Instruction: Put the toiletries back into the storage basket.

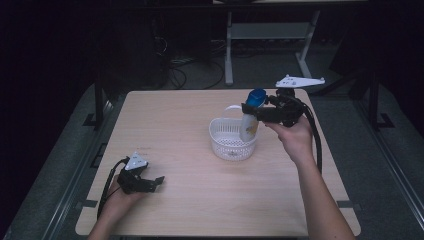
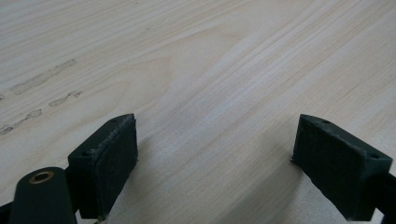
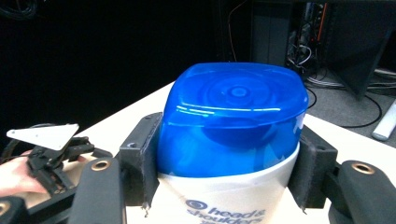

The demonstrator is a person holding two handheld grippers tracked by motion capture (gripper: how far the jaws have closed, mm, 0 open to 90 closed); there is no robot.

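A white shampoo bottle (image 1: pixel 249 125) with a blue cap (image 1: pixel 256 97) hangs upright over the right rim of a white slotted basket (image 1: pixel 231 140). My right gripper (image 1: pixel 252 111) is shut on the bottle just under its cap. In the right gripper view the blue cap (image 3: pixel 233 123) sits between the two pads (image 3: pixel 140 158), which press on both sides of the bottle (image 3: pixel 224 203). My left gripper (image 1: pixel 159 180) rests low at the table's front left, open, with bare wood between its pads (image 2: pixel 112 161).
The basket stands near the middle of the wooden table (image 1: pixel 175 130). Dark floor, cables and a metal desk frame (image 1: pixel 270 35) lie beyond the far edge. The left hand and its gripper (image 3: pixel 46 158) appear far off in the right gripper view.
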